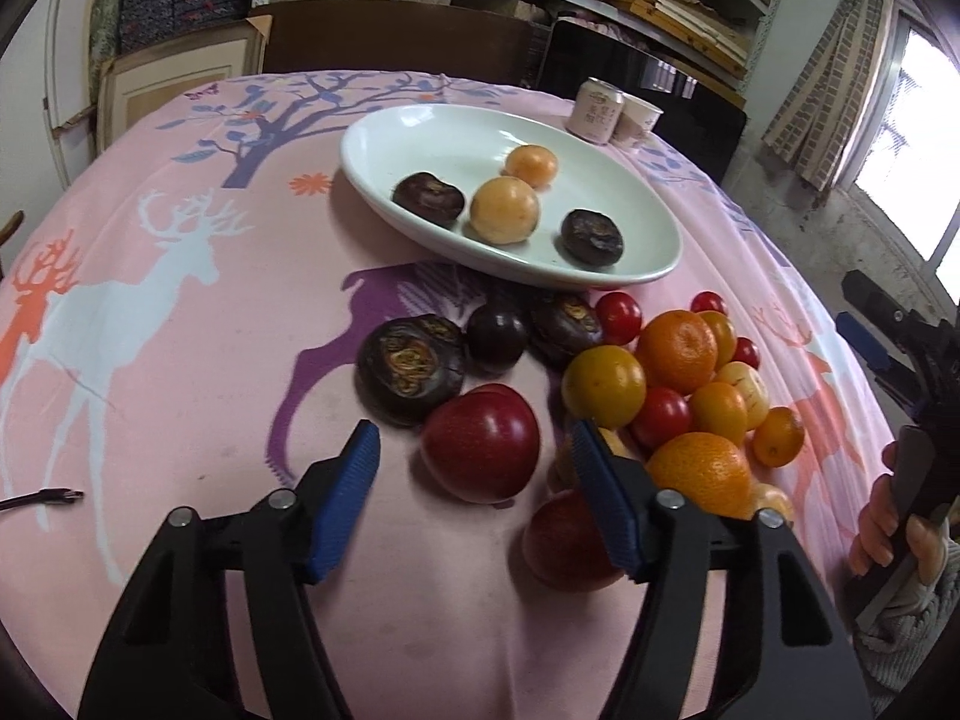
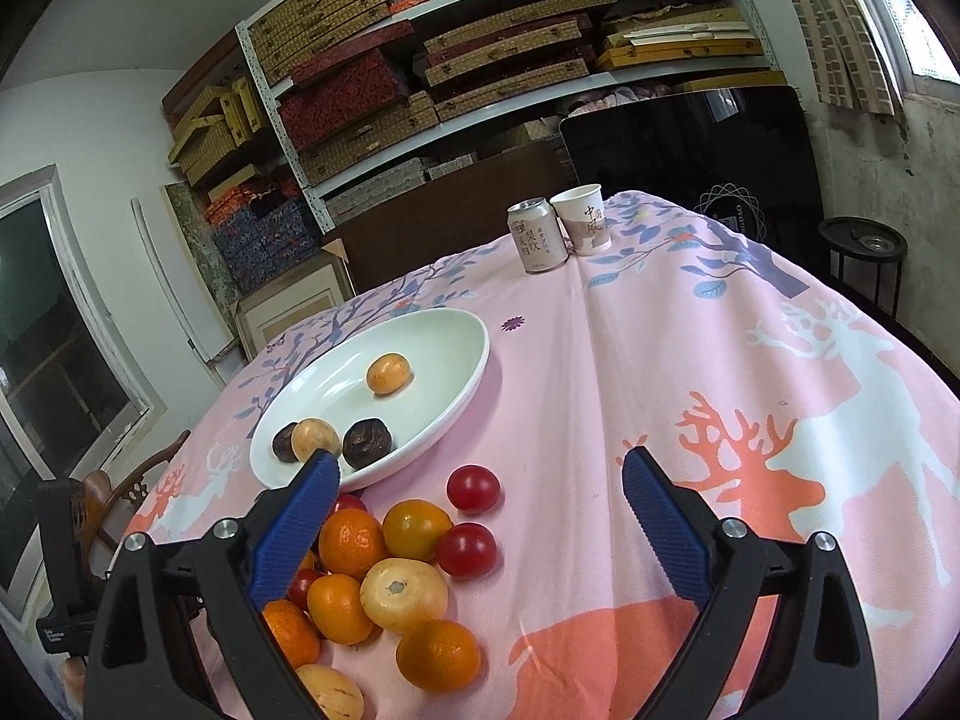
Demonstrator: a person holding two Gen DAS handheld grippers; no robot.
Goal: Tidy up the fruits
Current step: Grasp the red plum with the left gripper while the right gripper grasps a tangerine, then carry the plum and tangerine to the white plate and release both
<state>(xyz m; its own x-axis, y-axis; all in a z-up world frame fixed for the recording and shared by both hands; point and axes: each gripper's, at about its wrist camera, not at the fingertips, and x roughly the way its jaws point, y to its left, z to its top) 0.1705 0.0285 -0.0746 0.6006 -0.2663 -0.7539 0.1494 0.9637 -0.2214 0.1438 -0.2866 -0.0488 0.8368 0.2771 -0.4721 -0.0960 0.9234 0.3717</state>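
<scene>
Left claw lining up on the red plum

The red plum [image 1: 480, 443], lower centre on the worktop [image 1: 180, 360], sits just ahead of the half-spread, empty left claw [image 1: 474, 462]; centre it, pinch gently, carry to the white dish [image 1: 600, 276]. The right claw [image 2: 480, 474] hangs wide, empty.

A white metal shelving unit [image 2: 480, 96] stacked with flat woven and patterned boxes fills the back wall. Daylight enters through a bright window [image 1: 912, 138] hung with a brick-patterned curtain [image 1: 834, 90]. A pink tablecloth printed with deer and trees [image 2: 660, 360] covers the tabletop. A round black stool [image 2: 864, 246] stands by the stained grey wall [image 2: 870, 150].
</scene>
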